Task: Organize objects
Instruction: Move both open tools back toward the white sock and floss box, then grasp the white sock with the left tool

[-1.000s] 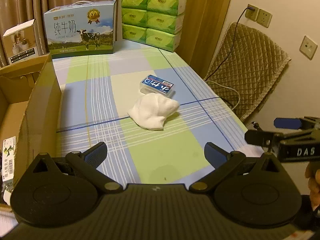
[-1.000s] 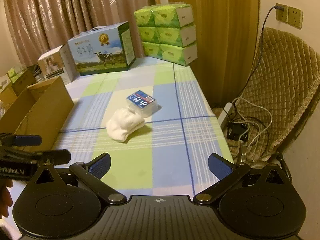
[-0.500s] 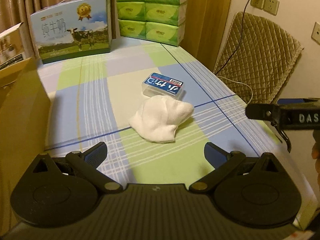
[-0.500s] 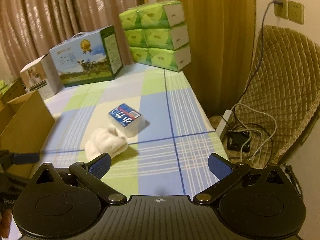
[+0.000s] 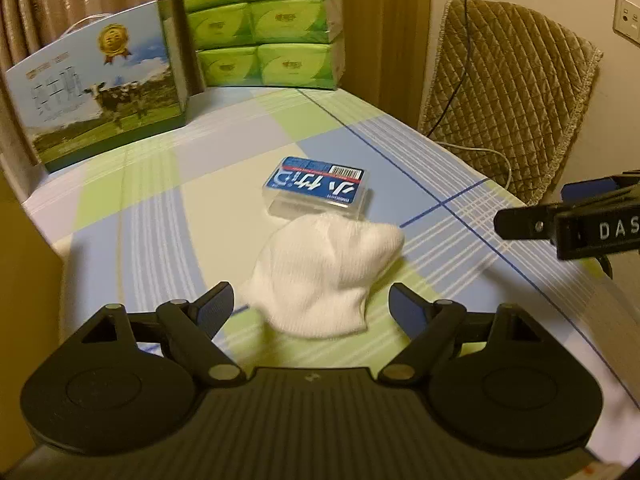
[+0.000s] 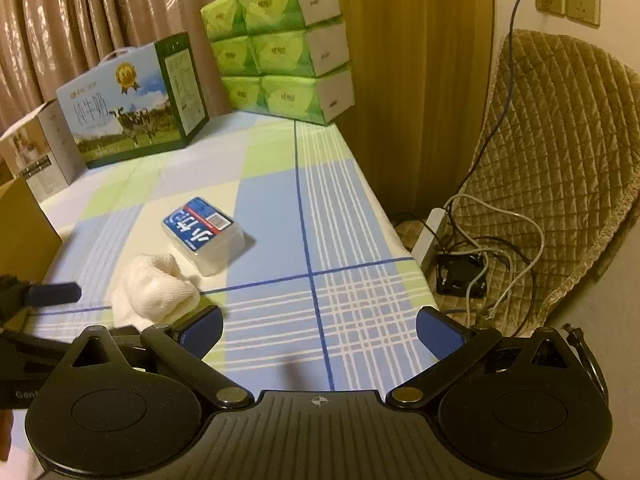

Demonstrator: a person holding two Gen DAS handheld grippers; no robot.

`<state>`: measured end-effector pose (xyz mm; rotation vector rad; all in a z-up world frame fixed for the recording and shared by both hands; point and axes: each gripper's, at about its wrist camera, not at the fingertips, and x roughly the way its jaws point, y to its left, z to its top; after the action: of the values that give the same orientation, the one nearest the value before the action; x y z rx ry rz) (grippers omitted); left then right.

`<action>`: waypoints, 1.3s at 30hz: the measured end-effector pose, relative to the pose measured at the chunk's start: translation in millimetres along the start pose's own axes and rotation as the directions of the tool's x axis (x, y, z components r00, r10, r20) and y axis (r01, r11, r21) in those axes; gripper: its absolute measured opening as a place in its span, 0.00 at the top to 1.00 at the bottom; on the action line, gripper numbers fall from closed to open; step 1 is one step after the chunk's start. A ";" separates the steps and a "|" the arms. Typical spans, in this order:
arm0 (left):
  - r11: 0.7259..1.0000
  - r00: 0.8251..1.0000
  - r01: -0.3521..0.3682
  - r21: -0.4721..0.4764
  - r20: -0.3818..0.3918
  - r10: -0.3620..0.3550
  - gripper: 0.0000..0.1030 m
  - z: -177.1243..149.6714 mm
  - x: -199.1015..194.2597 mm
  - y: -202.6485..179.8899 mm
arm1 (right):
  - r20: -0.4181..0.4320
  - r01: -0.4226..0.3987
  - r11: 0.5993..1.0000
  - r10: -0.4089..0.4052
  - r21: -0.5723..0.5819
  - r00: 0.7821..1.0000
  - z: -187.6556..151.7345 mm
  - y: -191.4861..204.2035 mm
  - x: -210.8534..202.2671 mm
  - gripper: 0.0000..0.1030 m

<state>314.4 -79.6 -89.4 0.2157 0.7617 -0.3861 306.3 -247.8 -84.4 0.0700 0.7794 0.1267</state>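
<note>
A white rolled sock [image 5: 320, 272] lies on the checked tablecloth [image 5: 152, 216], touching a clear plastic box with a blue label [image 5: 318, 190] just behind it. My left gripper [image 5: 312, 308] is open, its blue-padded fingers on either side of the sock's near end, nothing held. In the right wrist view the sock [image 6: 154, 292] and the box [image 6: 204, 234] sit left of centre. My right gripper [image 6: 320, 326] is open over bare cloth to the right of the sock. The left gripper's fingertip [image 6: 52, 294] pokes in from the left edge.
A milk carton box [image 5: 100, 88] and a stack of green tissue packs [image 5: 264, 20] stand at the table's far end. A cardboard box wall [image 5: 24, 280] borders the left. Right of the table edge are a quilted chair [image 6: 560, 168], cables and a power strip [image 6: 432, 236].
Both grippers have moved forward toward the sock and box. The left gripper now has the sock's near end between its open fingers. Sock and box have not moved.
</note>
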 end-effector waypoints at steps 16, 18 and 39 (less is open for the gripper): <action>0.998 1.000 0.013 0.067 -0.027 -0.011 0.42 4.4 49.0 1.5 | -0.007 -0.024 0.999 0.024 0.042 1.000 4.2 -1.1 16.5 0.02; 0.998 1.000 0.016 0.065 -0.020 -0.015 0.52 3.8 46.8 2.1 | -0.007 -0.027 0.999 0.027 0.035 1.000 4.6 1.7 17.3 0.02; 0.963 0.984 -0.175 -0.203 -0.075 0.163 0.71 0.0 29.6 63.6 | 0.026 -0.214 0.951 0.226 -0.224 0.974 18.5 44.0 55.8 0.04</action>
<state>360.3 -29.6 -107.0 0.0937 0.8283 -0.1362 354.8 -196.7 -105.2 -0.0498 0.7008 0.4211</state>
